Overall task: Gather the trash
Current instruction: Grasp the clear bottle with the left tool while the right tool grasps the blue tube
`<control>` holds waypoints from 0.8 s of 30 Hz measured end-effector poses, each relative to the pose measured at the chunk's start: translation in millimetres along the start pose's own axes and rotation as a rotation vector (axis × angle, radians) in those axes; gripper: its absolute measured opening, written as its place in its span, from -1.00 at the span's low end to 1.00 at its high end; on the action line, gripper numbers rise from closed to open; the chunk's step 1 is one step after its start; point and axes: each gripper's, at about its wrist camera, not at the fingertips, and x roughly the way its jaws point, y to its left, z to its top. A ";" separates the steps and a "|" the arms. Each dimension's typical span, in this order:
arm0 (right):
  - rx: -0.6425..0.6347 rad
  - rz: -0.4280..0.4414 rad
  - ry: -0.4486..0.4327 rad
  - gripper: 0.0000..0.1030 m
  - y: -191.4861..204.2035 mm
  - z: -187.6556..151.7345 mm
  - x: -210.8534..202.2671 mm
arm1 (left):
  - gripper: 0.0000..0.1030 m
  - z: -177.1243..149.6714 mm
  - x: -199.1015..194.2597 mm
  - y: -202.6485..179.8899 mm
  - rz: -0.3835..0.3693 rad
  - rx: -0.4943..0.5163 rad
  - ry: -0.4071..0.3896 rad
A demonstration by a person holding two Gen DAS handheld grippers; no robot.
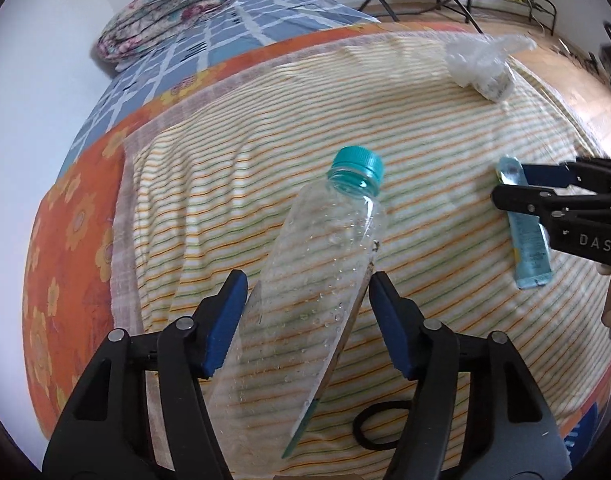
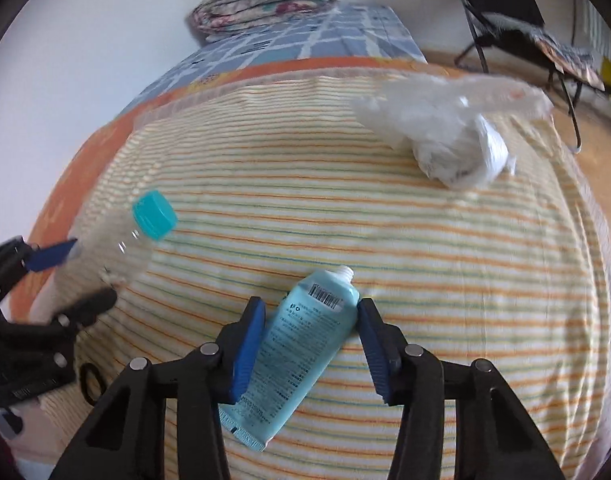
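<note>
A clear plastic bottle (image 1: 321, 264) with a teal cap stands between the fingers of my left gripper (image 1: 307, 292), whose blue pads press its sides. It also shows in the right wrist view (image 2: 133, 240). A light blue tube (image 2: 301, 344) without a cap sits between the pads of my right gripper (image 2: 309, 320), which closes on it above the striped blanket (image 2: 425, 260). In the left wrist view the tube (image 1: 529, 240) shows held by the right gripper (image 1: 509, 188). A crumpled white plastic bag (image 2: 449, 140) lies on the blanket at the far right.
The striped blanket covers a bed with an orange flowered sheet (image 1: 73, 240) and a blue checked cover (image 1: 209, 36). Folded floral bedding (image 1: 165, 4) lies at the head. A black hair tie (image 1: 381, 424) lies near the bed's front. A black folding chair (image 2: 517, 28) stands on the floor.
</note>
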 end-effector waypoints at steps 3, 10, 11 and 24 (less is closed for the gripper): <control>0.045 0.044 -0.009 -0.22 -7.1 2.0 -4.7 | 0.20 -0.5 -8.2 8.8 0.000 -0.029 -0.021; 0.013 0.065 -0.036 -0.84 -3.7 -0.8 -19.1 | 0.19 -1.1 -27.2 16.3 -0.021 -0.066 -0.067; 0.011 0.066 -0.037 -0.84 -2.2 -1.5 -19.7 | 0.18 -1.8 -29.3 16.2 -0.023 -0.068 -0.070; -0.063 0.090 -0.156 -0.90 16.7 -5.1 -74.8 | 0.18 -12.7 -68.5 29.9 -0.085 -0.153 -0.133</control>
